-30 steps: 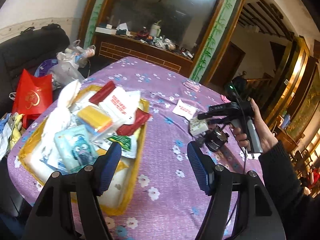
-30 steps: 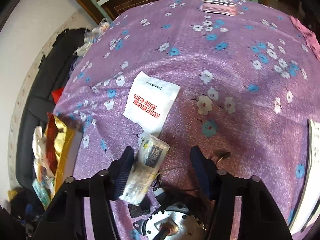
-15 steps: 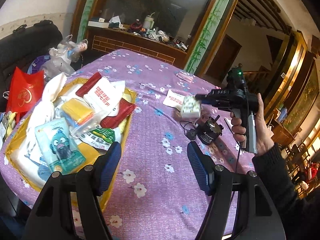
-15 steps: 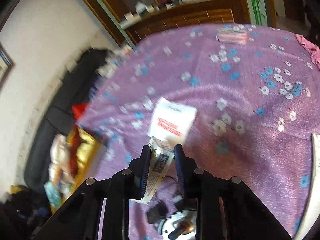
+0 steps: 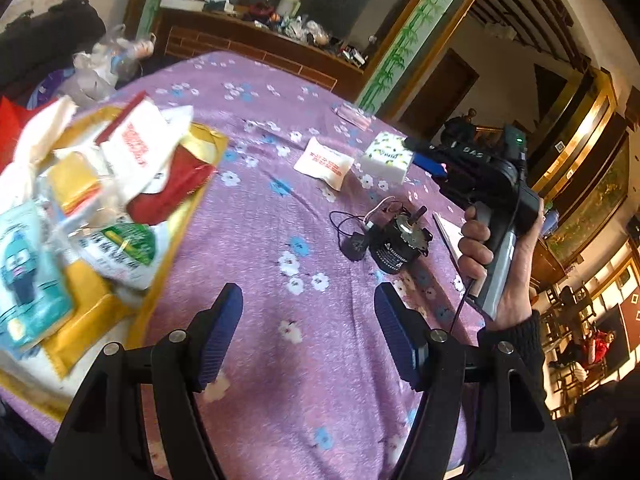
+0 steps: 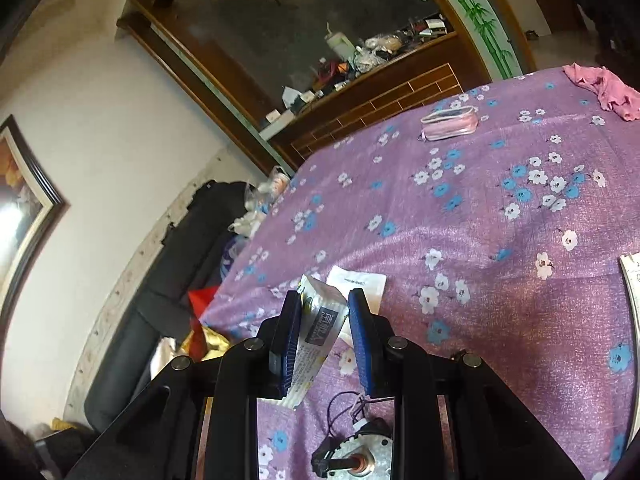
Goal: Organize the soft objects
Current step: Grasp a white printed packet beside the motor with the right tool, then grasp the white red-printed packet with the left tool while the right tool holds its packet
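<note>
a: start at the claws. what's the right gripper (image 6: 324, 322) doing?

b: its ribbed blue pads (image 6: 286, 338) are pinching a soft, crinkly plastic tissue pack (image 6: 320, 330), white with a dark label, held up off the tablecloth. the jaws have just been closing on it, and the pack sits squeezed between them, tilted, its lower end hanging out at about 7 o'clock.

a: and the left gripper (image 5: 308, 334)?

b: spread wide, nothing between its ridged blue pads, only purple cloth under the gap.

a: what's around the held pack?

b: in the right wrist view, a flat white sachet (image 6: 360, 282) lies on the cloth just behind it at 1 o'clock. below, at 6 o'clock, there's a small round motor (image 6: 352, 460) with a metal face and thin looped wires. far off at 1 o'clock rests a glossy pink pouch (image 6: 450, 124), and a rumpled pink cloth (image 6: 608, 90) at 2 o'clock.

a: from the left wrist?

b: the person's hand (image 5: 496, 264) grips the right tool's handle at 3 o'clock. a shiny gold tray (image 5: 172, 248) at 9 o'clock is heaped with soft packets: white, red, yellow and a teal one with a cartoon print. everything sits on a woven purple tablecloth (image 5: 256, 240) printed with white and blue blossoms.
</note>
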### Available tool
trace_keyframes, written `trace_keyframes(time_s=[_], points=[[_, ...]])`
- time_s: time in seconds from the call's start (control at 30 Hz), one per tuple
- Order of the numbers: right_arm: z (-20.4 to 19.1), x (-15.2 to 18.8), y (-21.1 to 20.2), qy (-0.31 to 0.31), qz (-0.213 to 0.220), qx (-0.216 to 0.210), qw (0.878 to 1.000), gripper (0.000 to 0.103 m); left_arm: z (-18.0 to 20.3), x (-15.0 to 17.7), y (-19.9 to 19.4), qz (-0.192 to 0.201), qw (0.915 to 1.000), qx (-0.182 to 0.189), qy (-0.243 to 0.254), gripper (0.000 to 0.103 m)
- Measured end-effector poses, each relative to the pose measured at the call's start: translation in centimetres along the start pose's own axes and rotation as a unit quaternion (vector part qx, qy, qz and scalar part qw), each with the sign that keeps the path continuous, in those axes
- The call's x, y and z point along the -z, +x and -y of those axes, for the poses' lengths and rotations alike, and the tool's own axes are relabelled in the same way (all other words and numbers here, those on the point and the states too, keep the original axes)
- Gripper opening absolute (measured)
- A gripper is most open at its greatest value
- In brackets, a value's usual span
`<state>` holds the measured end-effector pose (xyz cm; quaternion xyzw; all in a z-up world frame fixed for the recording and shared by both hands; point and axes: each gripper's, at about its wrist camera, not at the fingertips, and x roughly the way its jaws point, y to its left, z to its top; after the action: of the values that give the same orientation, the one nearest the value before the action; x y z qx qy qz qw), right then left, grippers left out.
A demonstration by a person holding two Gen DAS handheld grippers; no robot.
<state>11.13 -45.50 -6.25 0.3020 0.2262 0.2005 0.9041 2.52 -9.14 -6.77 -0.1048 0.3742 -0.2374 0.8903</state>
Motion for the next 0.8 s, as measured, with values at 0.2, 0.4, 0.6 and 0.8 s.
trace_keyframes(time_s=[0.2, 0.4, 0.6, 0.8], points=[[1.3, 0.3, -0.4, 0.024, 0.012, -0.015, 1.0, 0.024, 1.7, -2.7, 4.5, -0.032, 0.9995, -0.001, -0.008, 0.067], [2.8, 0.2, -1.1, 0.058, 0.025, -0.023, 0.998, 0.024, 4.1, -6.2, 9.1, -0.049, 0.9986, -0.016, 0.014, 0.067], [4.3, 0.0, -1.8, 0.076, 0.048, -0.019, 0.996, 0.024, 4.2, -8.6, 13.3, -0.065, 0.9977, -0.007, 0.014, 0.067], [5.1, 0.0, -1.8, 0.083, 0.049, -0.016, 0.995, 0.024, 2.6, -11.2, 16.6, -0.063, 0.9978, 0.015, -0.017, 0.067]])
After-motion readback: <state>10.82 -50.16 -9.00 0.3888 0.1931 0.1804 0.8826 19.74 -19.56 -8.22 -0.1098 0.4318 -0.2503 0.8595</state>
